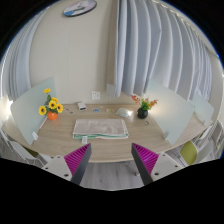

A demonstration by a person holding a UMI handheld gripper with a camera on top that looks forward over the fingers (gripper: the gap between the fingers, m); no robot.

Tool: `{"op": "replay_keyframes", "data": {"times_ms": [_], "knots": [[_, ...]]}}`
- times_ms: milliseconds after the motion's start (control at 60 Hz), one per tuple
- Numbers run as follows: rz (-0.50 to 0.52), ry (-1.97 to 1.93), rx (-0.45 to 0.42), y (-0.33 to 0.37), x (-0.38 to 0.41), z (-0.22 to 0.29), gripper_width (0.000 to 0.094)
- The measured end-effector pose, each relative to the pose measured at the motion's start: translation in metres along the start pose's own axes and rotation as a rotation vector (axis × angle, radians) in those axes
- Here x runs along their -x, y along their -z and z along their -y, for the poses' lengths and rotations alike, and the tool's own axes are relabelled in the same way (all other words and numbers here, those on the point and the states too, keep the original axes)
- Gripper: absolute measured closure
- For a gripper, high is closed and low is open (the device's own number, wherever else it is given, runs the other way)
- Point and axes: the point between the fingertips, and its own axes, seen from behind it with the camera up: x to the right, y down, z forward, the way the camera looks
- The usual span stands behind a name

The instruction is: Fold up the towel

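Observation:
A pale, folded towel [101,127] lies flat on the wooden table [60,133], well beyond my fingers. My gripper [112,160] hangs above the table's near edge, open and empty. Its magenta pads [79,156] stand wide apart, one at each side. Nothing is between them.
A vase of yellow flowers [51,106] stands on the table left of the towel. A small dark pot with a plant [143,108] stands at its right. Small items [97,97] lie at the table's far side. Chairs [189,152] stand at the near corners. Curtains [150,45] hang behind.

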Motion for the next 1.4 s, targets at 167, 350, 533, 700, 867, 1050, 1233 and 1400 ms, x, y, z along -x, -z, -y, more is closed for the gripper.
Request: {"op": "replay_keyframes", "data": {"times_ms": [167,350,533,700,867,1050,1233,1400], "knots": [[0.057,0.03,0.016,-0.03,0.067,0.003,0.0083],[0.106,0.067,0.021,-0.072,0.149,0.014,0.0084],[0.123,0.081,0.018,-0.13,0.223,0.024,0.0084],[0.094,0.098,0.026,-0.196,0.253,0.023,0.0082],[0.06,0.081,0.049,-0.269,0.261,0.012,0.0081],[0.038,0.085,0.067,-0.347,0.257,-0.001,0.0083],[0.026,0.105,0.092,-0.395,0.249,-0.019,0.0094],[0.065,0.108,0.074,-0.404,0.256,-0.023,0.028]]}}
